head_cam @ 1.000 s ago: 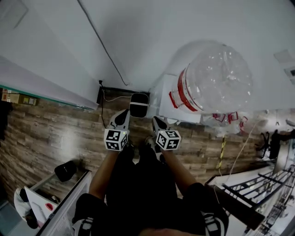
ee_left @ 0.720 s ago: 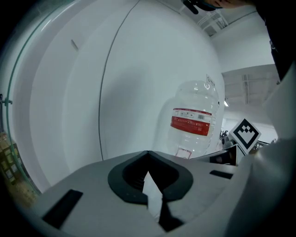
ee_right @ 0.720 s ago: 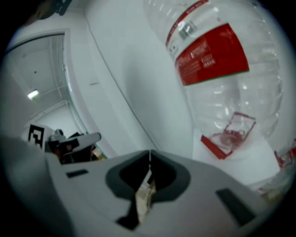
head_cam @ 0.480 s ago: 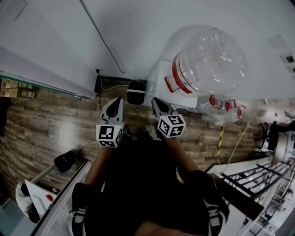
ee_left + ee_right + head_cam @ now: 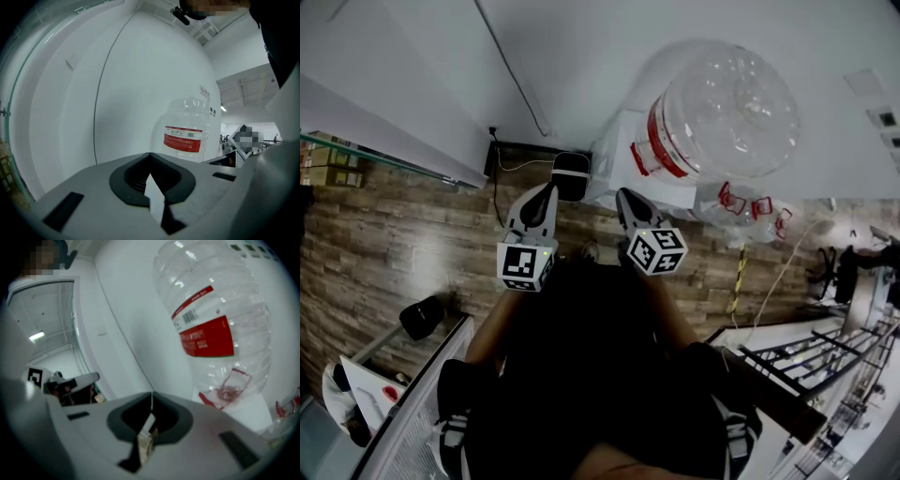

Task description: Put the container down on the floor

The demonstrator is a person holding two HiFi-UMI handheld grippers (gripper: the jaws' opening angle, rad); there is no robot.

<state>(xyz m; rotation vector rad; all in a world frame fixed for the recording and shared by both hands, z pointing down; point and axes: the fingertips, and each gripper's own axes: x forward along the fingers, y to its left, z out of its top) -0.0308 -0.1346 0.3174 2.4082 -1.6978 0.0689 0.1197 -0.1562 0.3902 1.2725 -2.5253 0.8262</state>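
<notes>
A small black container with a white top [image 5: 570, 175] stands on the wood floor [image 5: 384, 244] at the foot of the white wall. Nothing holds it. In the head view my left gripper [image 5: 546, 193] hangs just left of and nearer than it, my right gripper [image 5: 625, 198] to its right, both clear of it. Both pairs of jaws are shut with nothing between them. The left gripper view looks over the left gripper's closed tips [image 5: 150, 155] at the wall; in the right gripper view the right gripper's tips [image 5: 151, 395] meet in a thin line.
A big clear water bottle [image 5: 722, 108] [image 5: 185, 136] [image 5: 215, 324] with a red label sits on a white dispenser [image 5: 619, 169] to the right. A cable [image 5: 511, 70] runs down the wall. A dark object [image 5: 417, 317] lies left; a metal rack [image 5: 834, 375] stands at the right.
Both grippers have risen away from the floor and spread slightly apart, still shut. The container stays on the floor by the wall.
</notes>
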